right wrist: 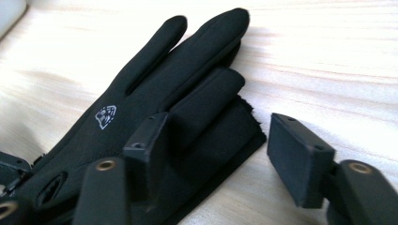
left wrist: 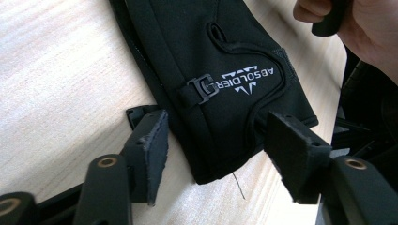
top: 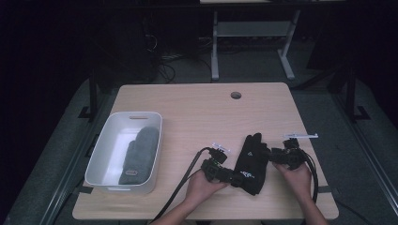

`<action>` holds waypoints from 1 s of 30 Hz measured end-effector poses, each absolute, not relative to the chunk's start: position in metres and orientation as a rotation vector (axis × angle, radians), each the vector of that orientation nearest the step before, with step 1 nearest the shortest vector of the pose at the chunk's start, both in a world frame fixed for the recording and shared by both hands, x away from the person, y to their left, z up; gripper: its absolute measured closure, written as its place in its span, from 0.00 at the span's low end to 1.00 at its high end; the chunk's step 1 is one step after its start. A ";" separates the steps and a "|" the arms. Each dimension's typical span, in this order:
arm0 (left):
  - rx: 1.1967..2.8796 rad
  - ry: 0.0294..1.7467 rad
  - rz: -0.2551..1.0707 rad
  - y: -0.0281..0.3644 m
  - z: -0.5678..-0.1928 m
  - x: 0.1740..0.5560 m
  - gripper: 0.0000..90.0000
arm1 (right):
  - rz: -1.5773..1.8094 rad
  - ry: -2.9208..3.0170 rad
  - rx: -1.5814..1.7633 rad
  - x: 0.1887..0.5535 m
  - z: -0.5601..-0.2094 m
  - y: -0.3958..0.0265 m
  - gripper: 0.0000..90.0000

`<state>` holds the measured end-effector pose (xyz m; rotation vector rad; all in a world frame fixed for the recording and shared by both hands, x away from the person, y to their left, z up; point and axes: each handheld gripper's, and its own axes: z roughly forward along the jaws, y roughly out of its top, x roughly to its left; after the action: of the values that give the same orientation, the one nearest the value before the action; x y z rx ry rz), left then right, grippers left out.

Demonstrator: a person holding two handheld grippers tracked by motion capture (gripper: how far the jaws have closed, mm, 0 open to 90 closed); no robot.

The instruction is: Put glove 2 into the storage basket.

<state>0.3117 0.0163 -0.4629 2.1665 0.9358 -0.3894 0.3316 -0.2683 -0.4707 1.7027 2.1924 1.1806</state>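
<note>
A black glove (top: 251, 163) lies flat on the pale wooden bench (top: 197, 112), lower right of centre in the high view. The left gripper (left wrist: 213, 150) straddles its cuff and the right gripper (right wrist: 213, 150) its finger edge, both jaws released, pads not pressing. At left, a white bin (top: 101, 154) holds a grey mitten (top: 140, 154). The dark room hides detail beyond the bench. The left gripper view alone shows the cuff's white lettering.

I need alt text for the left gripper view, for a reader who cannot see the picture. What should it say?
A black glove lies flat on a light wooden table, its cuff end between the two open black jaws of the left gripper, which do not press it. White lettering and a small black clip mark the cuff. A hand is at the top right corner.
</note>
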 end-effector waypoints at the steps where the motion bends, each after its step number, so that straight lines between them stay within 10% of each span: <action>1: 2.170 0.939 -0.382 0.016 -0.463 0.312 0.48 | 1.170 2.200 1.702 0.331 -0.470 -0.266 0.46; 14: 2.195 0.927 -0.412 0.014 -0.468 0.314 0.85 | 1.281 2.233 1.715 0.330 -0.475 -0.265 0.78; 30: 2.132 0.930 -0.437 0.034 -0.463 0.316 0.88 | 1.451 2.197 1.771 0.330 -0.465 -0.265 0.82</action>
<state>0.3157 0.0336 -0.4635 2.1318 0.9302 -0.4370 0.3303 -0.2652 -0.4645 1.7707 2.1975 1.4508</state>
